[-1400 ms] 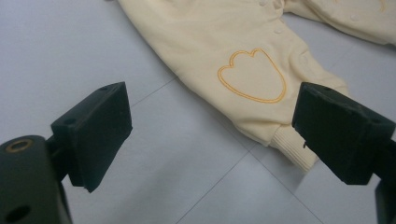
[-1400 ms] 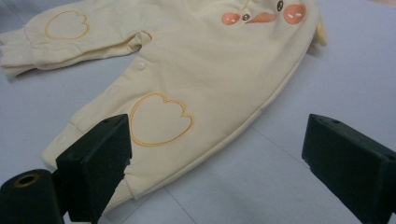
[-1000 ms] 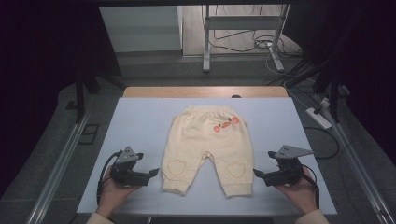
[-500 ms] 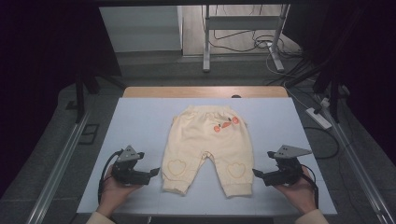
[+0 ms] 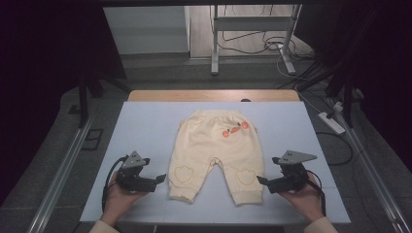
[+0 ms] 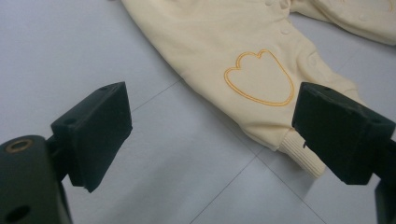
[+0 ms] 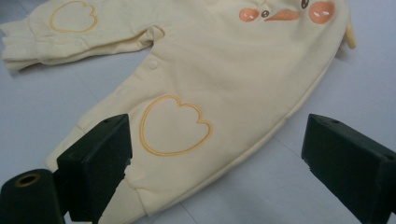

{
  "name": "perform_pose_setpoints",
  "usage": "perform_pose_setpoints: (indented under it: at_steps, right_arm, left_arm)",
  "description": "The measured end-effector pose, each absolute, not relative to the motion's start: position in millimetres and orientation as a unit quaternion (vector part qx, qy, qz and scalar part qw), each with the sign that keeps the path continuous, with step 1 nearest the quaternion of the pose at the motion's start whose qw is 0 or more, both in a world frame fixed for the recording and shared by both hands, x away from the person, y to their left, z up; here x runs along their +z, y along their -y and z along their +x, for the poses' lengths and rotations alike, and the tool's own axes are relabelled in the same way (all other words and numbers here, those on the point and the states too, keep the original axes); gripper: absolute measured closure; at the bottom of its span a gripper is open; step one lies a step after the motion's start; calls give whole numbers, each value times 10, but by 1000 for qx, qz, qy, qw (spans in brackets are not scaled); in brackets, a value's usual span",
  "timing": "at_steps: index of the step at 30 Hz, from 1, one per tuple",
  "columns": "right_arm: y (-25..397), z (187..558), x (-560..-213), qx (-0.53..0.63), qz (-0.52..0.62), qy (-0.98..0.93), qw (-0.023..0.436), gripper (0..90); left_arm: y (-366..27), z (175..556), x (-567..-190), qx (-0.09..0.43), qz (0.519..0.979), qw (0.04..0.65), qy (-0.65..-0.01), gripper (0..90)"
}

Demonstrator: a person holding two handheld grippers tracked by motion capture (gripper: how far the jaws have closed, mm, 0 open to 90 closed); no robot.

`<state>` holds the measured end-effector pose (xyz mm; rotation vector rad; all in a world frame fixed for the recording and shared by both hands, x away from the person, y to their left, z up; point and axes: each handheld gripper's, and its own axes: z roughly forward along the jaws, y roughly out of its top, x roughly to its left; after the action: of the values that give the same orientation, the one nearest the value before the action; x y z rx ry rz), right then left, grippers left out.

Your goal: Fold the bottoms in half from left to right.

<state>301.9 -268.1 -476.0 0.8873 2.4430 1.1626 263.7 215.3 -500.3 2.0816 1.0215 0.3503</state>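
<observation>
Pale grey-blue, the counter (image 5: 145,126) under my hands is the biggest thing before me, with faint seam lines crossing its surface close to both sets of jaws. Spread flat on it, between my two tools, lie the cream baby trousers (image 5: 214,145), waistband at the far side from me and both legs pointing back toward me. My left hand-held gripper (image 5: 159,178) rests low on the counter just to the left of the trousers, its jaws spread wide and holding nothing; in the left gripper view the near leg runs across ahead of the jaws, and the ribbed cuff (image 6: 299,151) sits just in front of the jaw at the right of that view, though I cannot tell whether it touches. My right hand-held gripper (image 5: 261,180) sits at the opposite side, jaws also wide and empty, its tips right at the hem of the other leg; in the right gripper view that leg lies between the two jaws. Each leg carries an orange-outlined heart patch (image 7: 175,125) at the knee, and near the waistband, far ahead of the right jaws, is a small orange carrot motif (image 7: 282,14).
</observation>
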Motion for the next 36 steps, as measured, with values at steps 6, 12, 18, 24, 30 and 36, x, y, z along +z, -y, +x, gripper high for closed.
perform_pose_setpoints:
  at_steps: [6,12,18,24,30,36]
  right_arm:
    - [2591,3026,-4753,405,302,-850,147,87]
    - [2476,3034,-4754,407,294,-853,143,87]
    - [2339,3051,-4740,415,285,-854,131,87]
    - [2207,3066,-4742,417,274,-858,123,87]
    - [2083,3070,-4745,415,263,-863,118,87]
    - [1978,3075,-4751,415,256,-865,114,87]
  left_arm:
    - [-2163,2656,-5018,136,820,384,-401,117]
    - [-2165,2661,-5023,138,820,384,-403,117]
    - [-2171,2661,-5025,138,820,382,-403,117]
    - [-2169,2664,-5032,138,821,381,-402,117]
    - [-2162,2665,-5034,139,822,380,-401,117]
    - [-2164,2665,-5034,138,822,381,-400,117]
